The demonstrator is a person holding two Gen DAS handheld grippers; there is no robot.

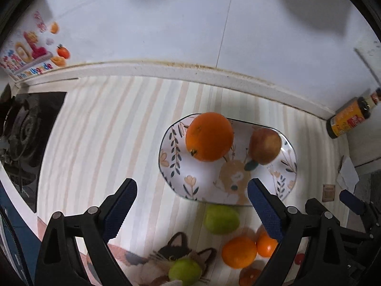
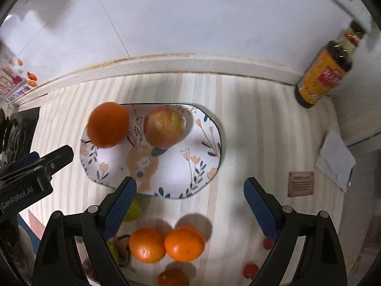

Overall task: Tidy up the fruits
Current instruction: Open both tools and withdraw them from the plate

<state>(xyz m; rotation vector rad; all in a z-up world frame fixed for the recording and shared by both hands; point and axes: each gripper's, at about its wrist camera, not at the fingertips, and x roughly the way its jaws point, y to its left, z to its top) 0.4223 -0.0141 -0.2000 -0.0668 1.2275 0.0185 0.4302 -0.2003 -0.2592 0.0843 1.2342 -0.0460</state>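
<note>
A floral plate (image 1: 204,178) (image 2: 171,174) on the striped mat holds a big orange (image 1: 209,136) (image 2: 108,125) and a red-yellow apple (image 1: 265,145) (image 2: 164,126). On the mat in front of the plate lie two green fruits (image 1: 222,219) (image 1: 185,271), two small oranges (image 2: 147,245) (image 2: 184,243), a darker small orange (image 2: 173,277) and small red fruits (image 2: 250,269). My left gripper (image 1: 191,209) is open and empty above the plate's near edge. My right gripper (image 2: 189,208) is open and empty above the two small oranges.
A dark sauce bottle (image 2: 321,76) (image 1: 347,119) stands at the back right against the tiled wall. A gas stove (image 1: 21,128) is at the left. A folded white paper (image 2: 335,159) lies at the right. A cat picture (image 1: 176,255) is on the mat's near edge.
</note>
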